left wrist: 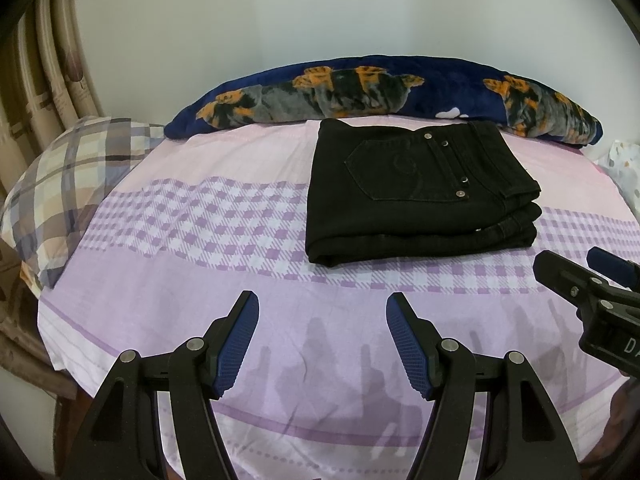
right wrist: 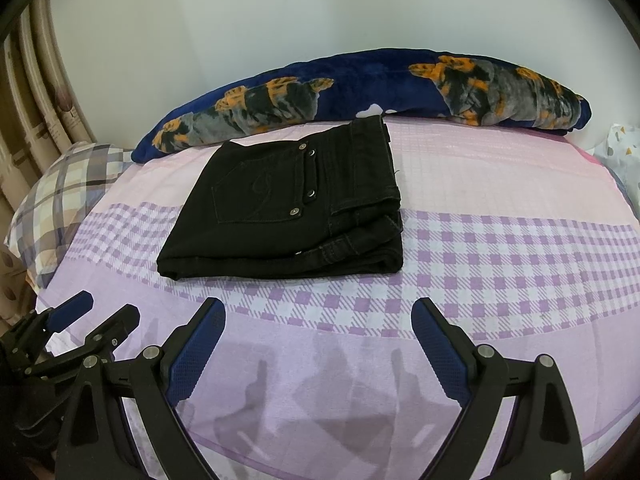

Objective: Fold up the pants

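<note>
Bare sheet (right wrist: 500, 208) lies open between the grippers and the folded pants (right wrist: 296, 208). A rolled blanket (right wrist: 360, 84) blocks the far side; a plaid pillow (left wrist: 68, 184) bounds the left.

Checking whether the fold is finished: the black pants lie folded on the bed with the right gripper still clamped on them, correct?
Not quite. The black pants lie folded on the bed, but the right gripper is open and clear of them, as the right wrist view shows.
</note>
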Demonstrator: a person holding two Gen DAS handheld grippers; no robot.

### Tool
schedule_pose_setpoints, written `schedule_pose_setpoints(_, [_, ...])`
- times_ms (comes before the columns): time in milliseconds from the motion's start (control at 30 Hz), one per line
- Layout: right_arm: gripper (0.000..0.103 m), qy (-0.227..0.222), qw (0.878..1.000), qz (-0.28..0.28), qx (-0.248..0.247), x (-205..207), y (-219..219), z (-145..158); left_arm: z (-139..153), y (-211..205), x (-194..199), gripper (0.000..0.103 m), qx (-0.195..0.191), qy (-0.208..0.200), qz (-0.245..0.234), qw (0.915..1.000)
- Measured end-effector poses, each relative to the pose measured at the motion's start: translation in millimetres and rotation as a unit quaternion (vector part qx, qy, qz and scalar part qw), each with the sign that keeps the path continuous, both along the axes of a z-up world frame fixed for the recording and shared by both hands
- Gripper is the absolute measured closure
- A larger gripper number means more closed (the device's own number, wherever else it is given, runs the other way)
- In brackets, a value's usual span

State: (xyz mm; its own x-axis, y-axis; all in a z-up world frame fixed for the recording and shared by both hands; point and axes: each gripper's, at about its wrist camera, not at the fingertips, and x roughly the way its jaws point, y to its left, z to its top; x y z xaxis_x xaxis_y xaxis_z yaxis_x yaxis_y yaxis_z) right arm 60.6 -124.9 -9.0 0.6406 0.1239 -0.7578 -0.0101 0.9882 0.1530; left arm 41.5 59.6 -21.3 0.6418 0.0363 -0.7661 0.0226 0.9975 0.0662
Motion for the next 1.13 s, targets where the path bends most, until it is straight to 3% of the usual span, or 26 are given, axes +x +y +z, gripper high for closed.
schedule_pose_setpoints(367, [0.010, -0.001, 1.000, 0.001, 0.000, -0.6, 0.2, -1.5, 1.5, 0.1, 2.3, 0.036, 0.018, -0.006, -0.008, 0.9998])
schedule_pose_setpoints(1133, [0.010, 0.000, 1.000, 0.002, 0.000, 0.3, -0.9, -1.4, -2.5, 1.6, 3.7, 0.036, 0.014, -0.002, -0.011, 0.9998])
